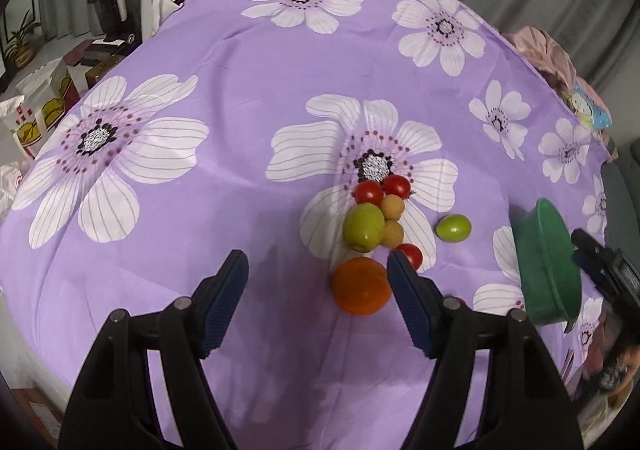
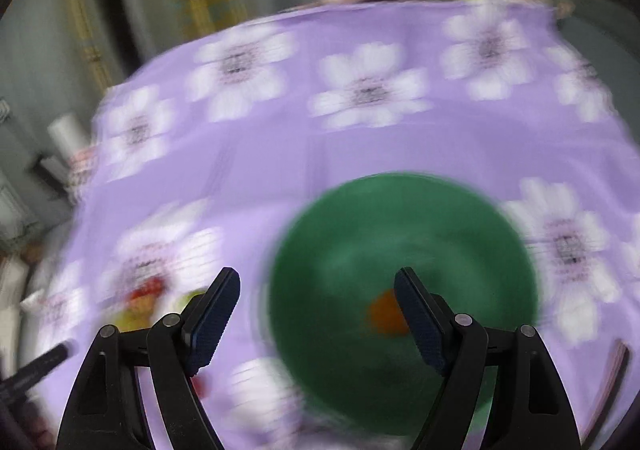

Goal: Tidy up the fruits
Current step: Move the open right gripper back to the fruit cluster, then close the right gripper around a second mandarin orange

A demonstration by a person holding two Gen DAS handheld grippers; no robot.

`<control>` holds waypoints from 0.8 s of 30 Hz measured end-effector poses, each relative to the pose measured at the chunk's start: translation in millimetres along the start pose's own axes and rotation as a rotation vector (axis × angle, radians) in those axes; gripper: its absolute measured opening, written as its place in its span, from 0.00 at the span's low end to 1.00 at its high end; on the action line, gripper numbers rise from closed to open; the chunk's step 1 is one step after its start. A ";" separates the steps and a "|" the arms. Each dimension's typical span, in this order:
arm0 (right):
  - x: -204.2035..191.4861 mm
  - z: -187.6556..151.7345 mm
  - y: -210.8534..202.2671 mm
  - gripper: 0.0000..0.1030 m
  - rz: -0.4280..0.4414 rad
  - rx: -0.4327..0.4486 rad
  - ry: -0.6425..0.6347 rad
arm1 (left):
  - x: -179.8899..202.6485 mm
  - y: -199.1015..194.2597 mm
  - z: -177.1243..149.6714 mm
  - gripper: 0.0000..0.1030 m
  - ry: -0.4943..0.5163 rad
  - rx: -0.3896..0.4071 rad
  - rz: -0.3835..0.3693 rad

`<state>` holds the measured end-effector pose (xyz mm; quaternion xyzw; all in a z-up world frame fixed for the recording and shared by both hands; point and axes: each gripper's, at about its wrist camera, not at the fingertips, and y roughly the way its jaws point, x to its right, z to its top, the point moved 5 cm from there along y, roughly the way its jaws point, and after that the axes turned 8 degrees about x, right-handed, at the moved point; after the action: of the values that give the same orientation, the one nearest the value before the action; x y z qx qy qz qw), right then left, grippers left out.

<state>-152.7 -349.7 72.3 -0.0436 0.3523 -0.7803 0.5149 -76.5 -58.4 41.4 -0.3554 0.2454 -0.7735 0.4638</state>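
On the purple flowered cloth (image 1: 248, 178) lies a cluster of fruit: an orange (image 1: 361, 286), a large green fruit (image 1: 363, 227), a small green fruit (image 1: 453, 227), several red tomatoes (image 1: 369, 192) and two tan round fruits (image 1: 392, 207). My left gripper (image 1: 318, 270) is open and empty, just left of the orange. A green bowl (image 1: 550, 262) stands at the right. In the blurred right wrist view my right gripper (image 2: 318, 290) is open above the green bowl (image 2: 400, 250), which holds an orange fruit (image 2: 386, 312).
Boxes and bags (image 1: 44, 106) stand beyond the table's left edge. Bundled clothes (image 1: 552, 58) lie at the far right edge. Curtains hang behind the table.
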 end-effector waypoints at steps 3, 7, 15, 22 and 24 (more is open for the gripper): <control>-41.1 -14.7 11.3 0.78 0.206 -0.077 -0.008 | -8.3 -2.4 3.1 0.69 -0.026 0.022 -0.006; -94.4 -44.5 35.6 0.78 0.337 -0.175 -0.045 | -20.3 -5.9 3.8 0.69 -0.061 0.032 -0.012; -157.7 -101.7 80.8 0.62 0.368 -0.325 -0.176 | -39.4 -8.1 2.7 0.70 -0.085 0.017 -0.012; -167.0 -121.9 110.0 0.48 0.338 -0.366 -0.218 | -43.5 -4.3 -1.8 0.70 -0.101 0.000 -0.004; -162.8 -121.5 105.6 0.47 0.343 -0.365 -0.214 | -39.5 -2.5 -1.4 0.70 -0.092 -0.005 -0.008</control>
<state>-47.6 -175.9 -33.5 -0.1577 0.4331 -0.5962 0.6573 -66.4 -22.0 29.6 -0.3927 0.2245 -0.7575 0.4707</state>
